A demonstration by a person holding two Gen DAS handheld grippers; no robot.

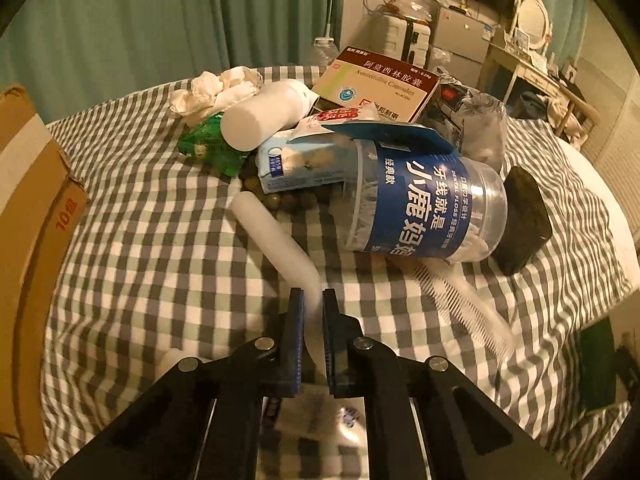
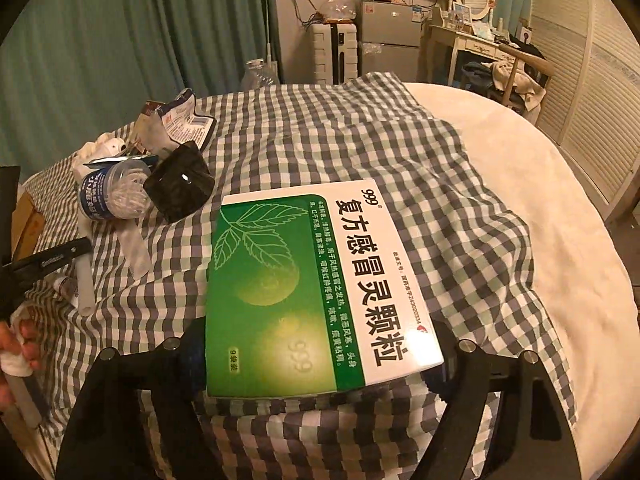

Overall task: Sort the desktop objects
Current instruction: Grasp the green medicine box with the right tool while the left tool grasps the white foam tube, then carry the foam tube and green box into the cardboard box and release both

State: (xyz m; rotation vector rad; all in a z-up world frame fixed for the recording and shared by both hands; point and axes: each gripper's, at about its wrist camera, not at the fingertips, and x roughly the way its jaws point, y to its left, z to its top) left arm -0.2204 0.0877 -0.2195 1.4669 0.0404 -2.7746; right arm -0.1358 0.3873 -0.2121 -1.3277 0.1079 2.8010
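My left gripper (image 1: 313,300) is shut on the near end of a long white tube (image 1: 276,236) that lies on the checked cloth. Beyond it lies a heap: a blue dental-floss jar (image 1: 420,208) on its side, a black case (image 1: 524,220), a white comb (image 1: 464,304), a red-and-white medicine box (image 1: 380,88), a white bottle (image 1: 260,116), a green packet (image 1: 208,144) and crumpled tissue (image 1: 216,88). My right gripper (image 2: 316,364) is shut on a green-and-white 999 medicine box (image 2: 316,284) and holds it flat above the cloth. The floss jar (image 2: 112,196) and black case (image 2: 180,184) show at the left there.
A cardboard box (image 1: 28,216) stands at the left edge of the table. The checked cloth (image 2: 360,136) covers a round white table (image 2: 540,220). A suitcase (image 2: 334,56), small fridge (image 2: 390,40) and dressing table (image 2: 476,48) stand behind, with green curtains at the back.
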